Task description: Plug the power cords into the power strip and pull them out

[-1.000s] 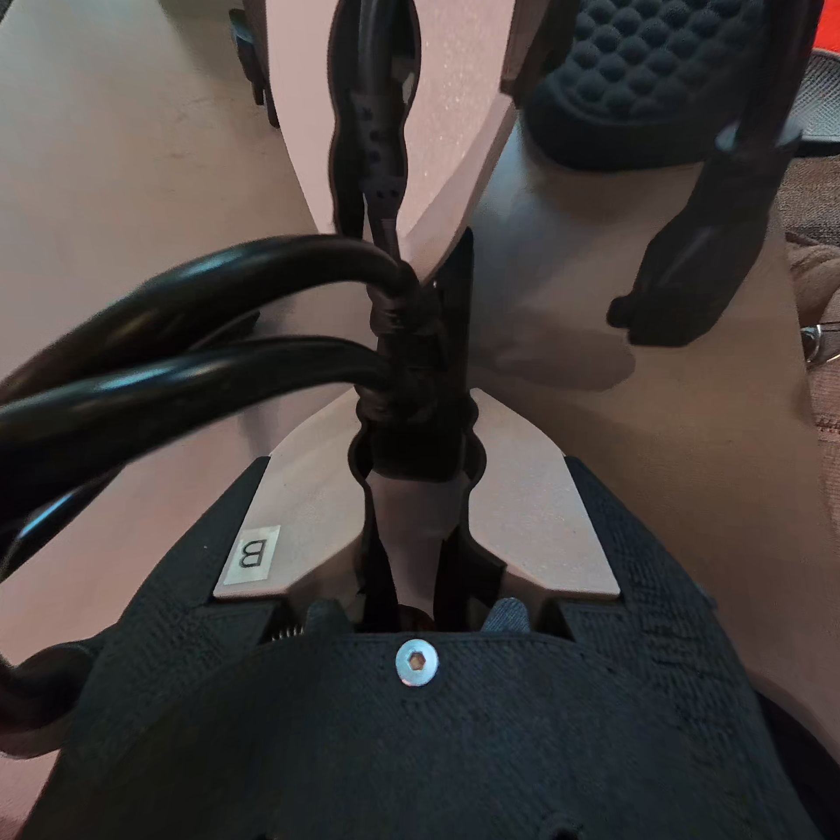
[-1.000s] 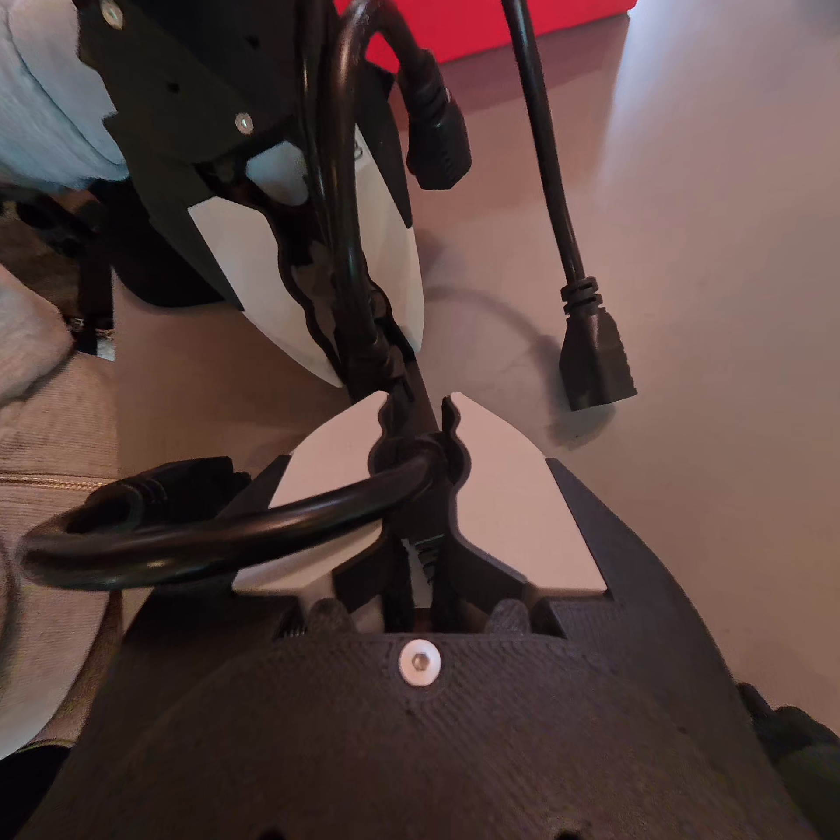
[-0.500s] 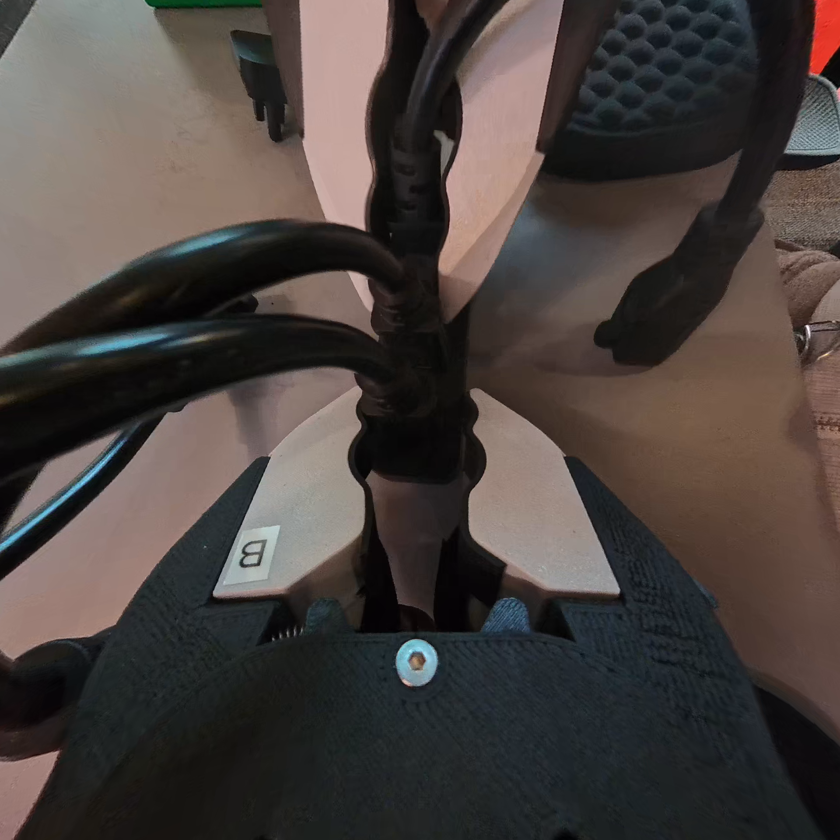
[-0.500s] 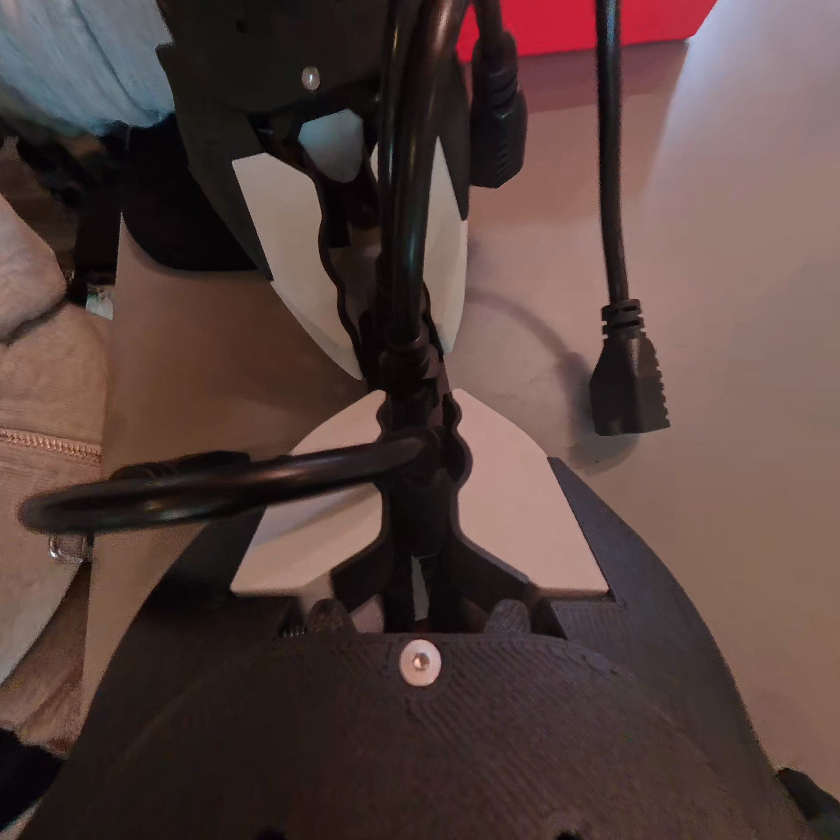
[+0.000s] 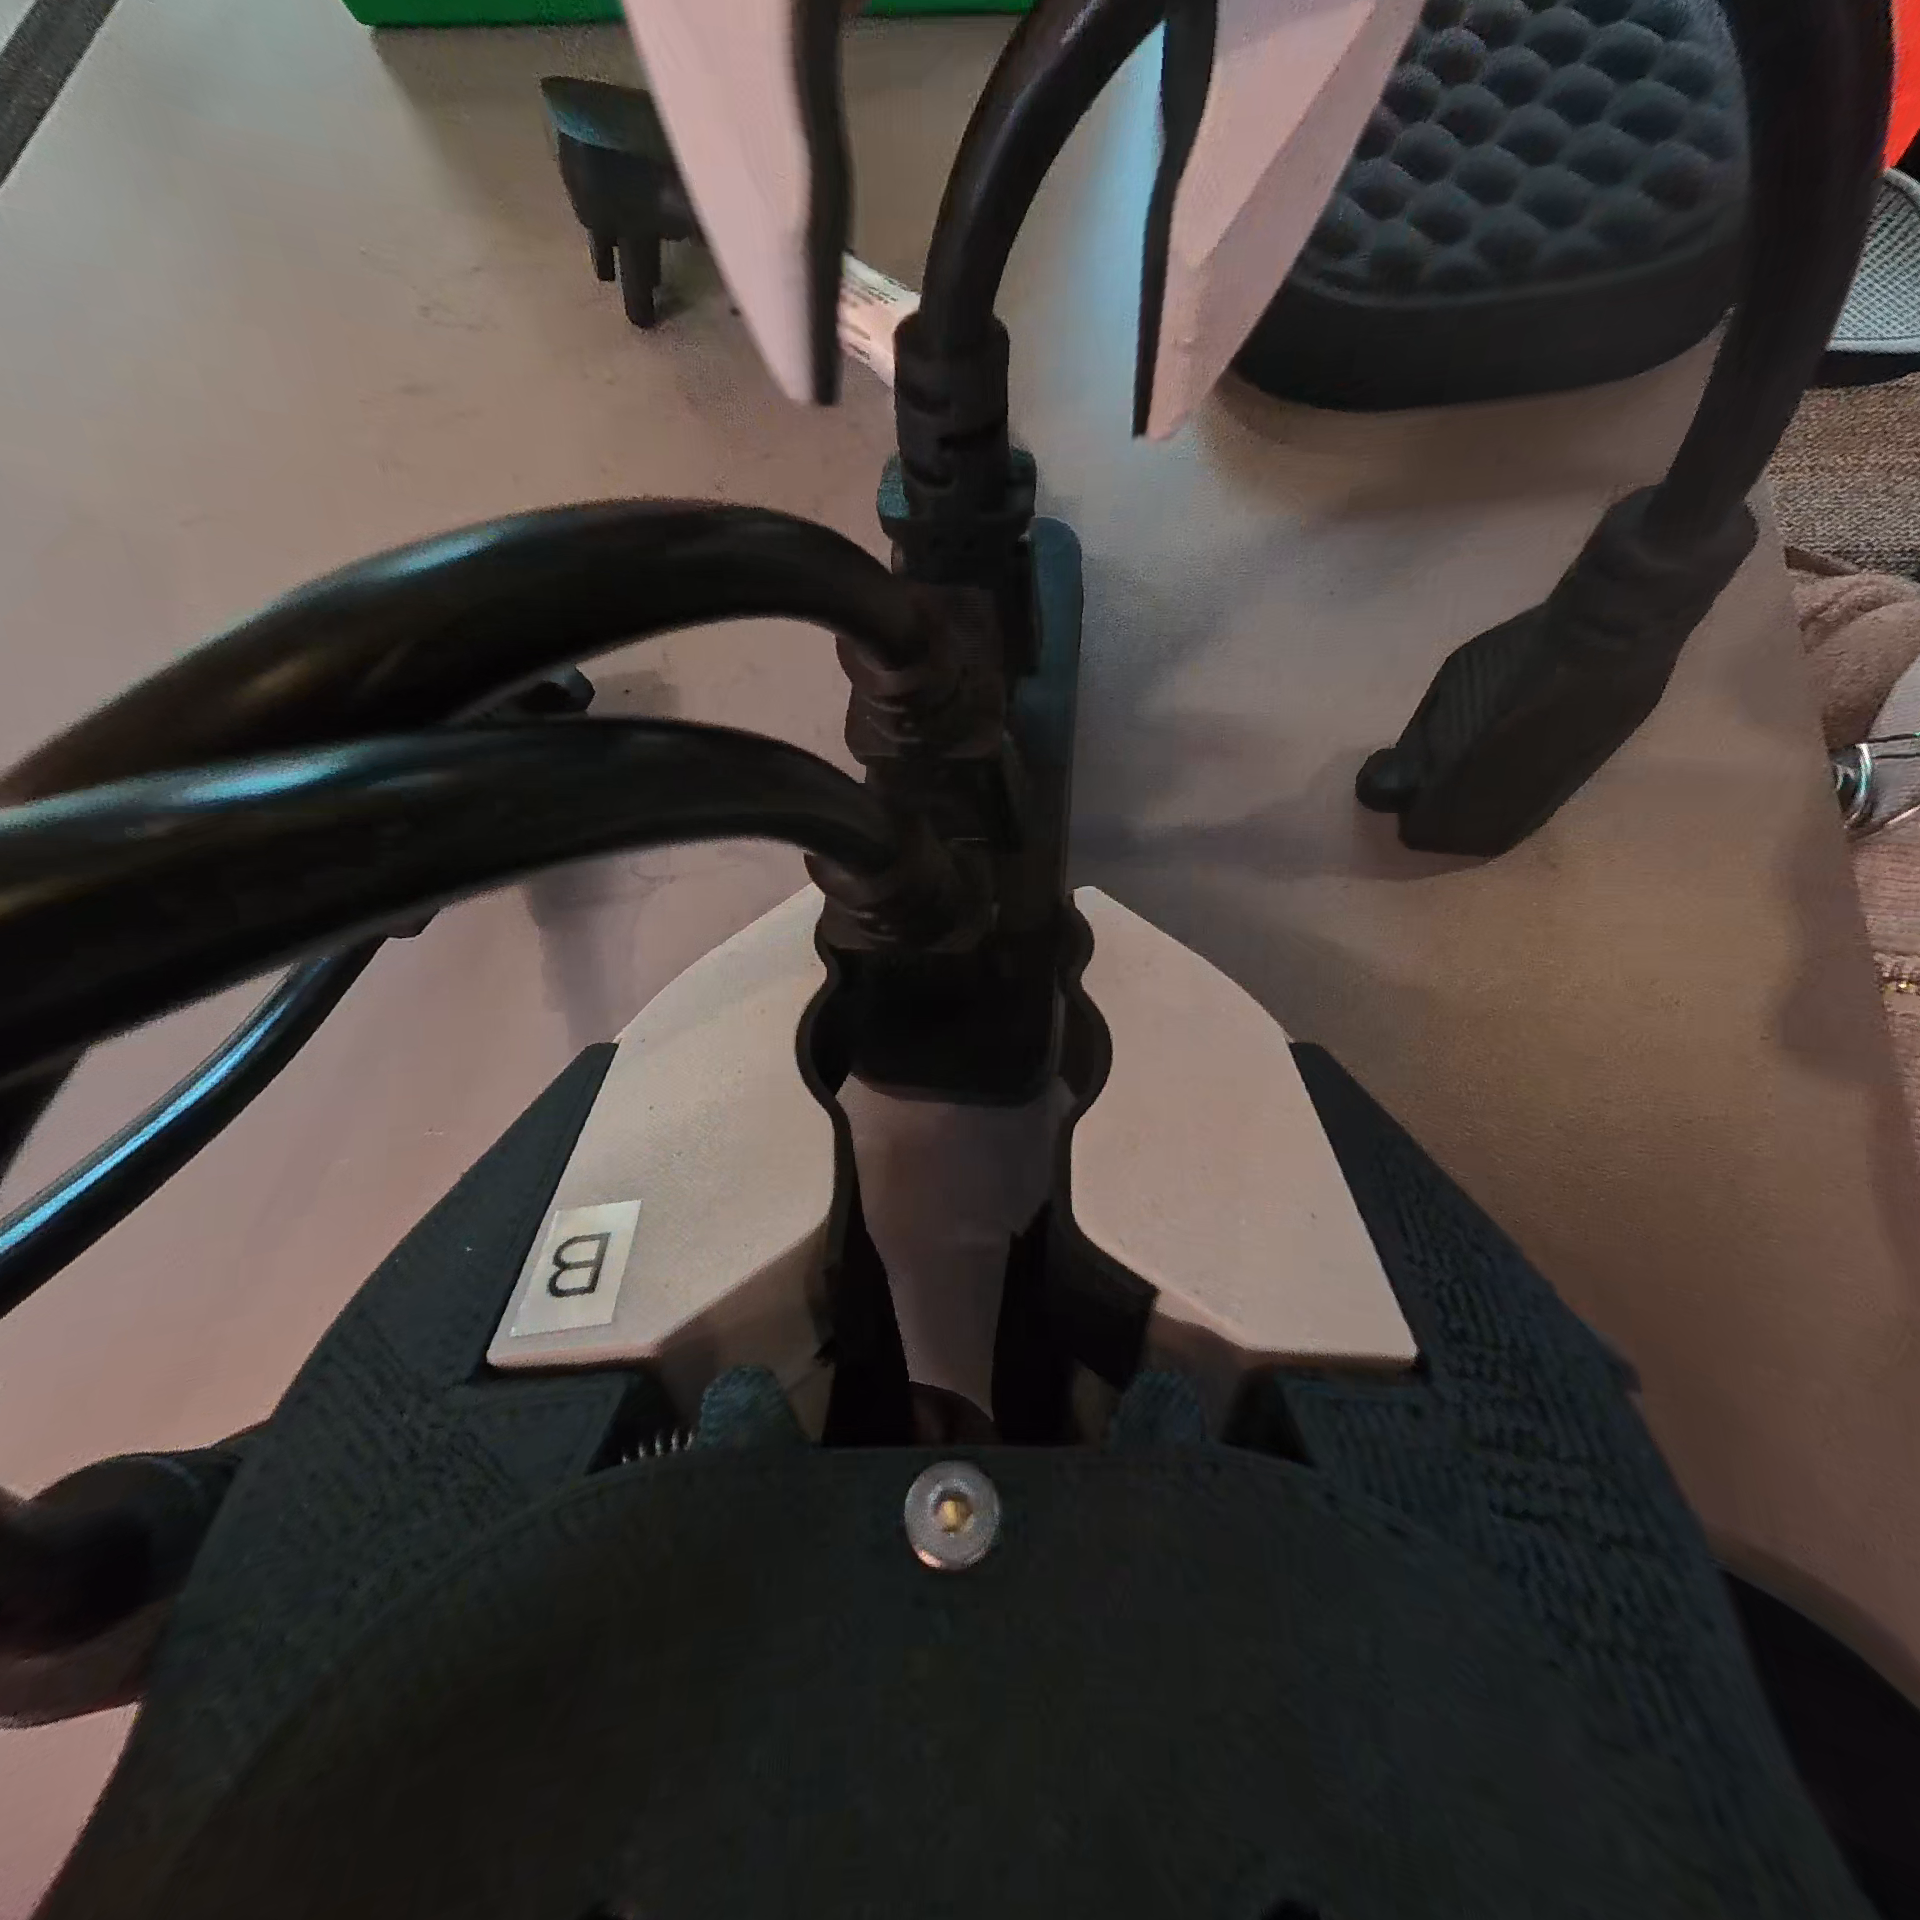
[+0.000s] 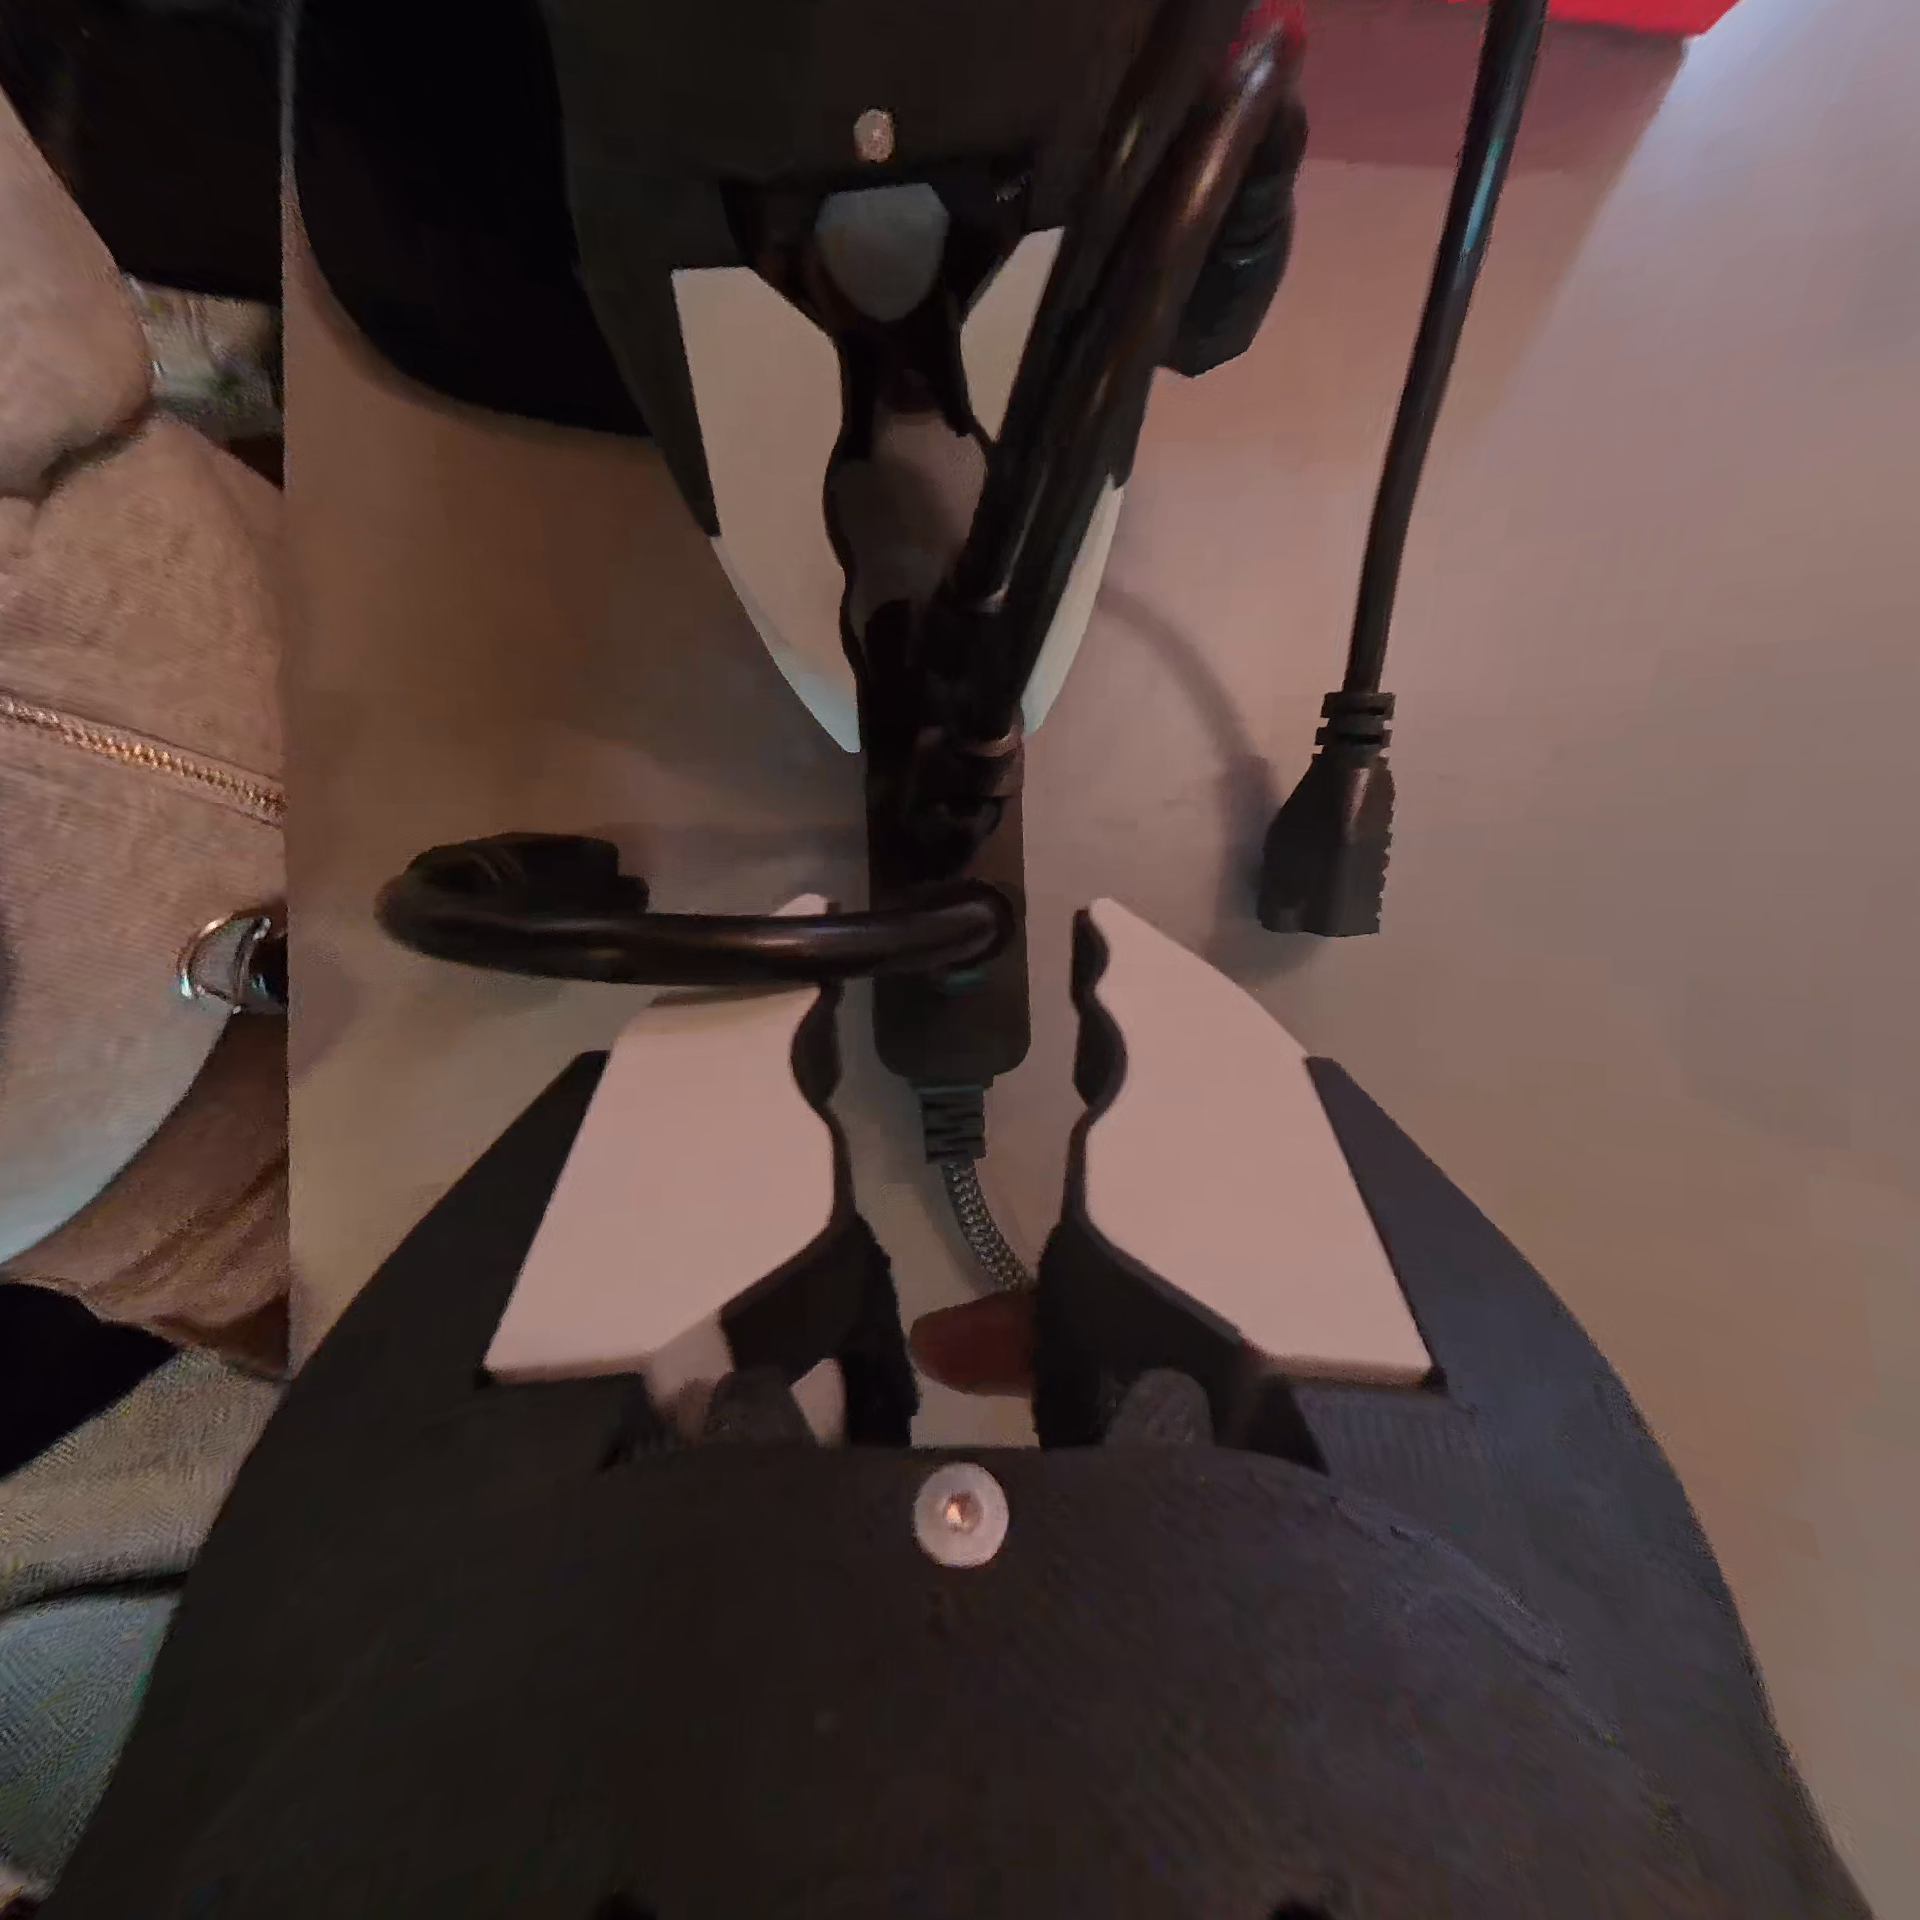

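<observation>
A black power strip [image 5: 1044,665] is held above the table, and my left gripper [image 5: 945,914] is shut on its near end. Three black cords are plugged into it. Two cords [image 5: 436,707] bend off to the left and a third cord [image 5: 971,239] rises between the fingers of my right gripper [image 5: 977,410], which is open. In the right wrist view, my right gripper [image 6: 956,914] is open around the strip's [image 6: 951,997] cable end without gripping it. The left gripper [image 6: 940,732] holds the far end. The nearest cord [image 6: 675,940] loops left.
Loose cord connectors lie on the beige table [image 5: 260,416]: one at the right [image 5: 1538,727], a plug at the back left [image 5: 613,197], and one in the right wrist view [image 6: 1330,842]. A black dimpled cushion [image 5: 1507,156] and a person's beige clothing [image 6: 114,675] border the table.
My right gripper was shut on the third cord's plug at the strip. It has opened, let go and drawn back slightly. The left gripper still holds the strip.
</observation>
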Demonstrator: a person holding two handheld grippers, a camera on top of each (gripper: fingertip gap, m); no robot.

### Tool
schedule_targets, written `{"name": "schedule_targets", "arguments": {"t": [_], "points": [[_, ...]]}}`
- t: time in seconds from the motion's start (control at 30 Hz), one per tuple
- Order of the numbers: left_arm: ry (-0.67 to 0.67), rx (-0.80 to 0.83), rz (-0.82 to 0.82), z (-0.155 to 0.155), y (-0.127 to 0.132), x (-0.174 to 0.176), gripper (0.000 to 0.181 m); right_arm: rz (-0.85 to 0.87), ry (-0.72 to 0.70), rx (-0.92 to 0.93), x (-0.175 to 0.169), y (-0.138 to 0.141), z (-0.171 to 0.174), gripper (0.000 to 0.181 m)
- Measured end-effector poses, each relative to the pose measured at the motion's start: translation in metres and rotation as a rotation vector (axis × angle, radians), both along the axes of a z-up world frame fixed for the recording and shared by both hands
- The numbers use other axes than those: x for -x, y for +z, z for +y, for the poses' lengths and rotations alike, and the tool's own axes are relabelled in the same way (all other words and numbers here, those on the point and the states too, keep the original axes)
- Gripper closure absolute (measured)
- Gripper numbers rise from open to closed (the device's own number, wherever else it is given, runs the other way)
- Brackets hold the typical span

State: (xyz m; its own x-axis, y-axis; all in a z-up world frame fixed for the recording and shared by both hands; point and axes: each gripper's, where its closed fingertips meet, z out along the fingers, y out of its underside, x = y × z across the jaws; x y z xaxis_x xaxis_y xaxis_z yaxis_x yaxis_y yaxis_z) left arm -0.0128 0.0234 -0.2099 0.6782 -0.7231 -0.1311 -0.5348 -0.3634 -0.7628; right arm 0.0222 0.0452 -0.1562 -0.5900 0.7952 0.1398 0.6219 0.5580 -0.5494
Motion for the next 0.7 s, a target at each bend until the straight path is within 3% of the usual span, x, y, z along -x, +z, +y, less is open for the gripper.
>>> {"name": "schedule_targets", "arguments": {"t": [0.2,0.6,0.7], "points": [[0.001,-0.006,0.01,0.0,0.0,0.0,0.144,-0.056,0.03,-0.107,0.006,-0.009,0.002,0.159],[-0.001,-0.011,0.007,0.001,-0.001,-0.001,0.144,-0.284,-0.049,-0.121,0.004,-0.013,0.01,0.16],[-0.003,-0.004,0.006,0.001,-0.001,-0.001,0.144,-0.293,-0.029,-0.221,0.003,-0.021,0.011,0.159]]}}
